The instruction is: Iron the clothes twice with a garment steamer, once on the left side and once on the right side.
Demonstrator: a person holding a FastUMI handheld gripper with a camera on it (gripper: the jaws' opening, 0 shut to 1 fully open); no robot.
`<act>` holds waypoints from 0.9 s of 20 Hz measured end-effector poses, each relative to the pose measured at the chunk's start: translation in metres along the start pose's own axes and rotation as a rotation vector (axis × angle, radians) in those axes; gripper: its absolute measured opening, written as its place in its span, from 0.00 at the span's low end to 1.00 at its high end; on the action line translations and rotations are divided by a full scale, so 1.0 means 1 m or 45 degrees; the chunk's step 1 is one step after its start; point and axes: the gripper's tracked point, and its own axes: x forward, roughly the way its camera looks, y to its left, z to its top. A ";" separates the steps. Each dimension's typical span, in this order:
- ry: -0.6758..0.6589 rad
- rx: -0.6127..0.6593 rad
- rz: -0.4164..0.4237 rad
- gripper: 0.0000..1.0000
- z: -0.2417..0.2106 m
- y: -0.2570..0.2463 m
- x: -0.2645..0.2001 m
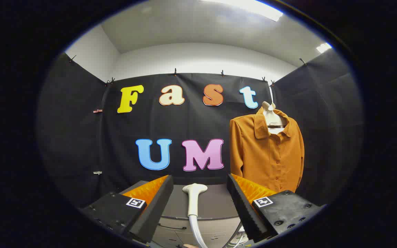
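— So, how does the tool (200, 198) stand?

— Its two fingers (157, 199) are spread wide apart, with nothing pressed between them. Each finger carries a small square marker (135, 202) on its upper face.

— And what sits in the gap?

— The garment steamer (194, 201), white, standing upright between the fingers and a little ahead of them. Its flared head is at the top, its slim handle runs down, and a white hose (196, 230) leaves its lower end. Neither finger touches it; there is open space on both sides.

— What does it stand on?

— I cannot tell exactly how it is held up. It rises in front of a grey desk (212, 203), whose flat top shows behind the steamer's handle. Below the desk's front edge there are pale panels and some loose cables (238, 237) near the right finger.

— Where is the clothing?

— Beyond the fingers and off to the right: an orange-brown shirt (267, 155) with a collar and a row of buttons down the front. It hangs on a white hanger (272, 117) against the black cloth wall (81, 137), well apart from the steamer. Its long sleeves hang straight down at each side and its hem reaches down behind the right finger.

— Anything further out?

— Small clips (175, 72) pin the cloth along its top edge, and above it are a white wall and a ceiling with a bright light panel (253, 7).
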 end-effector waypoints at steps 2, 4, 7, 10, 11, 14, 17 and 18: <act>-0.012 -0.010 0.000 0.98 0.002 -0.002 0.001; -0.026 -0.014 0.006 0.98 0.005 0.000 0.002; -0.033 -0.022 0.007 0.98 0.005 0.000 0.001; -0.041 -0.023 0.010 0.98 0.009 0.003 0.001; -0.045 -0.022 0.012 0.98 0.009 0.003 0.000; -0.052 -0.018 0.014 0.98 0.010 0.005 0.001; -0.050 -0.017 0.008 0.98 0.009 0.005 -0.001; -0.049 -0.017 0.006 0.98 0.010 0.005 -0.001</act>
